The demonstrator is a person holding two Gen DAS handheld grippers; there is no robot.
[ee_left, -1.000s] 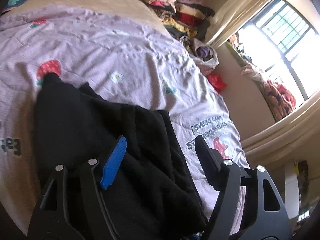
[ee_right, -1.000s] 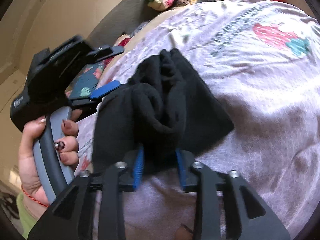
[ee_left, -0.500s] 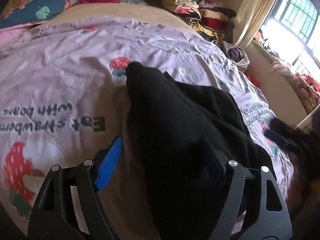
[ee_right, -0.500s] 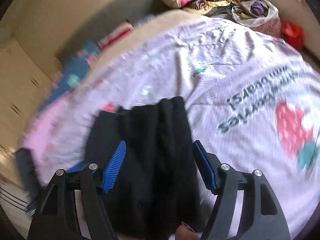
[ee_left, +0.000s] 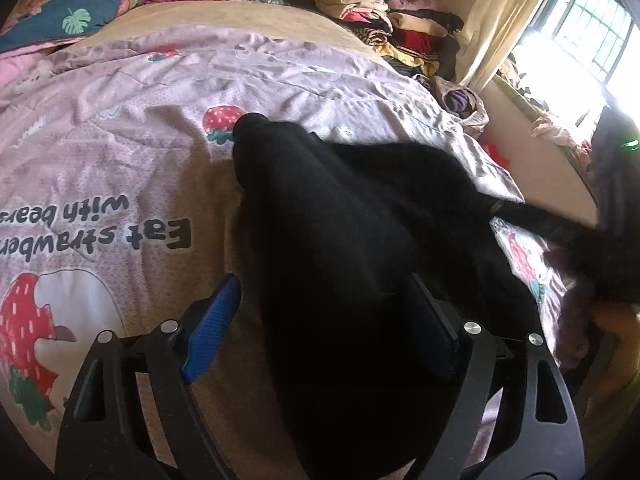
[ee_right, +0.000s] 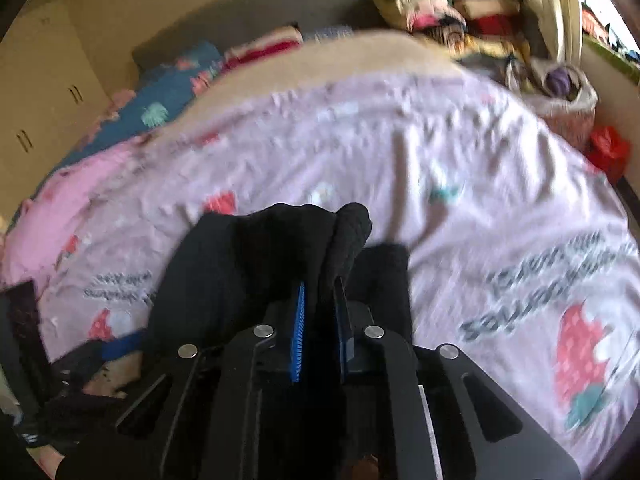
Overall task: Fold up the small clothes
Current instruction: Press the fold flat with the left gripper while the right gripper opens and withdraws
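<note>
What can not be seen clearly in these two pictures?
- Black garment: its type and lower edge, left wrist view; own folds and frame bottom hide them.
- Clothes pile: single items, right wrist view; motion blur.
- Right claw: closing on the garment; the pinched edge is hidden.

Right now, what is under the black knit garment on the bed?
The black knit garment lies on a lilac strawberry-print bedsheet. The print continues beneath it, but the covered part is hidden, as is anything else that might lie there.

Daylight's blowing out the window at upper right; right wrist view's smearing w/ motion blur, fisheye edges bending.
</note>
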